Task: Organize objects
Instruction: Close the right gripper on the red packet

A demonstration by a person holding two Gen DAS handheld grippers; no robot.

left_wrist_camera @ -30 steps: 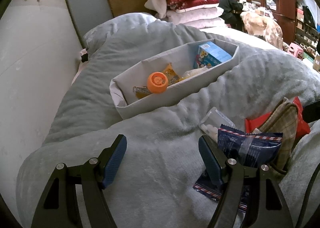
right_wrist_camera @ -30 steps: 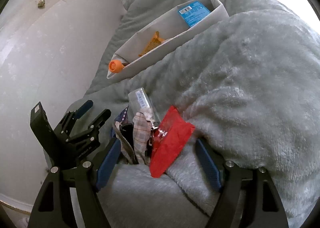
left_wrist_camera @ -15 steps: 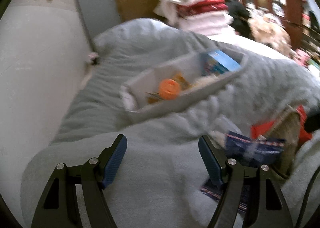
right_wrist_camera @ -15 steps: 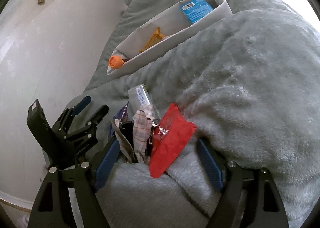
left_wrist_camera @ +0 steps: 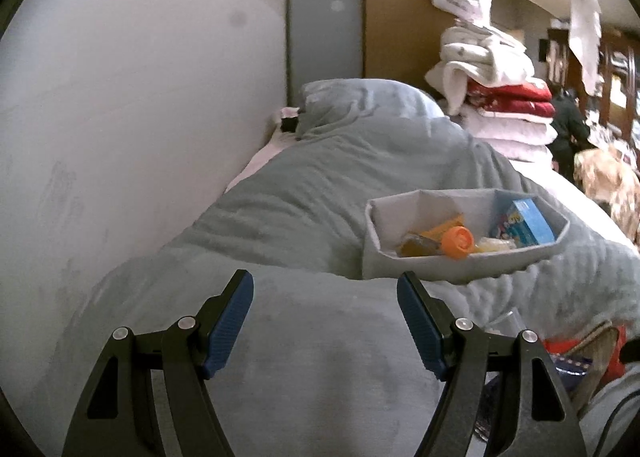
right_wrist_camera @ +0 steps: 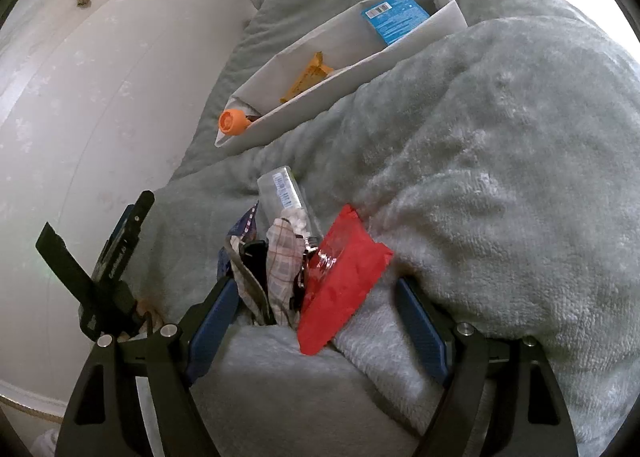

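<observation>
**Right wrist view: bin partly filled, pile still loose on blanket**

Right wrist view, right gripper [right_wrist_camera: 316, 321]: jaws spread wide, straddling the near pile, pads not pressing anything. Nothing held.

Near pile, on grey blanket [right_wrist_camera: 500, 177], just ahead of the pads:
- red packet [right_wrist_camera: 340, 281], nearest, leaning right
- plaid pouch [right_wrist_camera: 282, 261], left of the packet and touching it
- clear bottle [right_wrist_camera: 284, 197] with barcode label, lying flat behind the pouch
- dark blue packet [right_wrist_camera: 244, 229], mostly buried at far left of the pile

Grey fabric bin [right_wrist_camera: 452, 13], far centre, well apart from the pile, sunk into the blanket. Already inside:
- blue box [right_wrist_camera: 396, 17] at right end
- orange-capped bottle [right_wrist_camera: 234, 123] at left end
- yellow wrapper [right_wrist_camera: 308, 77] between them

Left wrist view, left gripper [left_wrist_camera: 324, 321]: jaws spread, empty, over bare blanket. Bin up and to the right of the jaws, pile only peeking in at lower right edge. Same gripper visible at left in right wrist view, near the wall, clear of the pile.

Progress estimate: roughly half. Three items binned, at least four left outside; possibly more hidden under the pouch, cannot tell.

Likely next: close right jaws on red packet or pouch, carry to bin. Risk: items overlap, so one grab may drag a neighbour; soft blanket gives poor backing for a pinch.
</observation>
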